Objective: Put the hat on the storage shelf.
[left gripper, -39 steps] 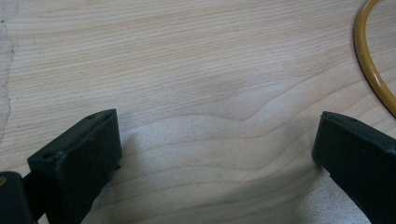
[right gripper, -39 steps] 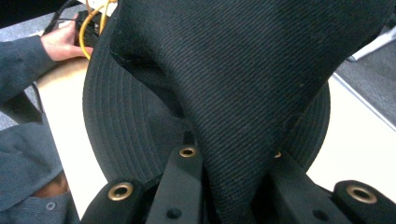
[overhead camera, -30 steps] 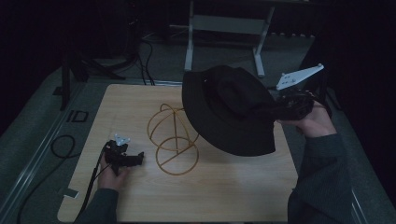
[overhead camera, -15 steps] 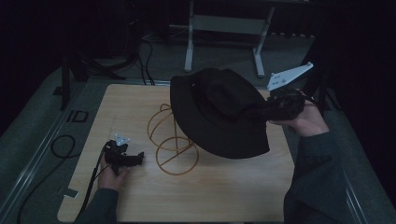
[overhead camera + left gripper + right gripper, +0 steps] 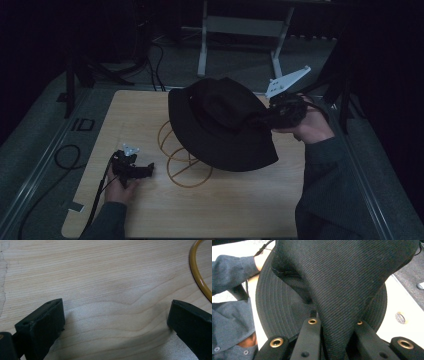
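My right gripper has its jaws pinched on a fold of the black hat's crown fabric; in the right gripper view the cloth rises between the two jaws and the stitched brim spreads behind it. In the high view I hold the hat tilted in the air over the centre-right of the table, above the yellow wire stand. Compared with the earlier pictures, the hat has travelled left: one second ago it hung over the right edge of the stand, and now it covers the stand's upper loops, leaving the base ring and left-hand loops exposed. I cannot tell whether the hat touches the wire. My right hand has followed it leftward.

My left gripper has its jaws spread wide with bare wood between them; an arc of the stand's base ring shows at the far right of the left gripper view. It rests at the near left of the table in my left hand, unmoved since the earlier pictures.

The hat's crown opening faces down; its contents are hidden.
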### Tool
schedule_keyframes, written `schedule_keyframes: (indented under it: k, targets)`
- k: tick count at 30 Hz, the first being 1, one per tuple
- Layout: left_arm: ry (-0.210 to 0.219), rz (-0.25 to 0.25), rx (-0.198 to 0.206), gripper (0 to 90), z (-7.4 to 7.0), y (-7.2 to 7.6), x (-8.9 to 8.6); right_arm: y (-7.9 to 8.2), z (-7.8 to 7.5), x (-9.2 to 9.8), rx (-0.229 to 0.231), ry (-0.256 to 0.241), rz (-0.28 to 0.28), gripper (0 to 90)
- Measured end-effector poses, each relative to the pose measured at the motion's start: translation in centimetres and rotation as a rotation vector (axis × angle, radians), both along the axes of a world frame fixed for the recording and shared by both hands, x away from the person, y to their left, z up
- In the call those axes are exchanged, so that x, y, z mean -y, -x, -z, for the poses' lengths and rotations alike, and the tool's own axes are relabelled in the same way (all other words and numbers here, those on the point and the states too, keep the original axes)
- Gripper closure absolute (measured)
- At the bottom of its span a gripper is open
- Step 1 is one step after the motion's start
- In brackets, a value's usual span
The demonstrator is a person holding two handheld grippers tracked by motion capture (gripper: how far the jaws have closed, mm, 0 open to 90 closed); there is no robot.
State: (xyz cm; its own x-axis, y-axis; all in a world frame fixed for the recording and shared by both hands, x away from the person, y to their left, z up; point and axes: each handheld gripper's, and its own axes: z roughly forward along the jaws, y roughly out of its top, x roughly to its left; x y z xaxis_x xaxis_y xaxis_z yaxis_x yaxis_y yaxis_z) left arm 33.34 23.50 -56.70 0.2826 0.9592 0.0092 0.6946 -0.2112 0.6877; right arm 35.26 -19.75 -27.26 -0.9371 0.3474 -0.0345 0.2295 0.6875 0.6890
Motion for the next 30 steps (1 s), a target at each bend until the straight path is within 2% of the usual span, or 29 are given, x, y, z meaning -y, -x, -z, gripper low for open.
schedule_keyframes:
  k: [12,20,30]
  targets:
    - [-0.002,0.001,-0.001,1.5,0.0,0.0,0.0,-0.8,0.9,-2.5,-0.024,0.023,-0.033,86.0]
    - [0.001,0.000,0.000,1.5,0.0,0.0,0.0,-1.1,0.8,-4.3,-0.022,0.039,-0.050,85.8]
    - [0.003,-0.002,0.001,1.5,0.0,0.0,0.0,-2.2,1.1,-6.5,-0.045,0.034,-0.064,83.8]
